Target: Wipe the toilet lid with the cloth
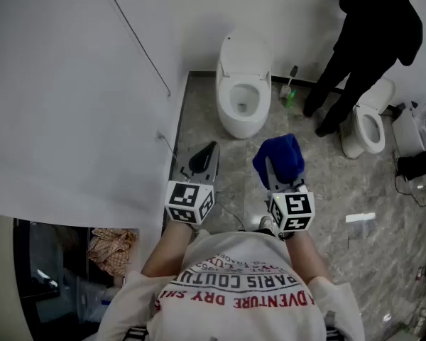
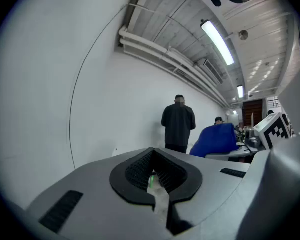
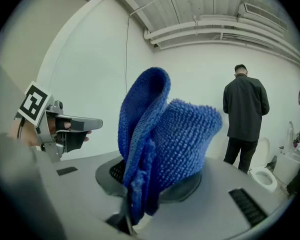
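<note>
Currently you are pinching the cloth (image 3: 165,144) in the right gripper (image 1: 282,176), jaws pressing on its lower fold. The left gripper (image 1: 211,149) is riding closed, tips meeting, nothing between them.

Position: both grippers are hovering over the floor (image 1: 220,130), well short of the toilet (image 1: 243,94) sitting at the floor's far edge against the wall. Its lid (image 1: 246,54) is standing raised. Wiping is not yet starting.

Cloth appearance: deep blue, nubbly looped pile, doubled over itself and standing above the jaws in a soft hump with one flap curling left.

Handling, as a judgement: it is looking light, limp and grippy rather than slick, so it is likely bunching and dragging on the smooth lid rather than sliding. Gripping at the fold, as you are doing, is leaving a free pad for wiping; a hold nearer one edge would be giving more spread.

A person in black (image 1: 375,41) is standing at a second toilet (image 1: 369,123) near the floor's far right corner.
</note>
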`<action>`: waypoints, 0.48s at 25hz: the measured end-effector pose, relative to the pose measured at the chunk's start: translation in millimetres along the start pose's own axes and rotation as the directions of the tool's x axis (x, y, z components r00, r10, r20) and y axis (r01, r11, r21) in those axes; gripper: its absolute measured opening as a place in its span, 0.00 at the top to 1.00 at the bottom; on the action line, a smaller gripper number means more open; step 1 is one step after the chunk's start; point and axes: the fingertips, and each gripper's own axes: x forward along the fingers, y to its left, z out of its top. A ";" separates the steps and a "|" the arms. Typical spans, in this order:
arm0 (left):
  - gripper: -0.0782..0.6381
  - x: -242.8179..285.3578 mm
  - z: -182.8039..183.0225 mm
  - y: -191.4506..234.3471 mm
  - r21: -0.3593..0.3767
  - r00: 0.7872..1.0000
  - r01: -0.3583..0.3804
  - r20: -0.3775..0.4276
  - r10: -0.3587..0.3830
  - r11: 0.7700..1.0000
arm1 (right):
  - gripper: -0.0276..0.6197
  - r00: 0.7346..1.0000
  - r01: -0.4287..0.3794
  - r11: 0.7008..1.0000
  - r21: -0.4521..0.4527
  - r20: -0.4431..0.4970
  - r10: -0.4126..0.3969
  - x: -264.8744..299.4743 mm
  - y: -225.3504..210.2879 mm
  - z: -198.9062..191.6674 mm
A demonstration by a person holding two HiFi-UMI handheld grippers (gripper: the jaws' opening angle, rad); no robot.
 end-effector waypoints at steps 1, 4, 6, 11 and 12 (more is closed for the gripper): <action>0.88 2.1 1.6 0.0 -0.003 1.000 0.001 0.002 -0.001 1.000 | 0.81 1.000 0.000 1.000 -0.002 0.002 0.000 1.1 -1.6 2.2; 0.88 6.5 3.1 -0.5 -0.004 1.000 0.005 0.003 -0.005 1.000 | 0.81 1.000 0.000 1.000 -0.002 0.005 0.000 3.3 -4.2 4.0; 0.88 7.1 1.9 -1.0 -0.001 1.000 0.008 0.001 -0.008 1.000 | 0.81 1.000 0.000 1.000 0.002 -0.001 0.000 3.5 -4.1 0.0; 0.88 4.7 -0.4 1.2 0.006 1.000 0.016 -0.004 -0.016 1.000 | 0.81 1.000 0.005 1.000 0.018 -0.010 -0.005 3.9 -0.3 -4.4; 0.88 3.6 -0.9 2.6 0.006 1.000 0.015 -0.005 -0.015 1.000 | 0.81 1.000 0.006 1.000 0.027 -0.009 -0.006 4.0 0.5 -5.0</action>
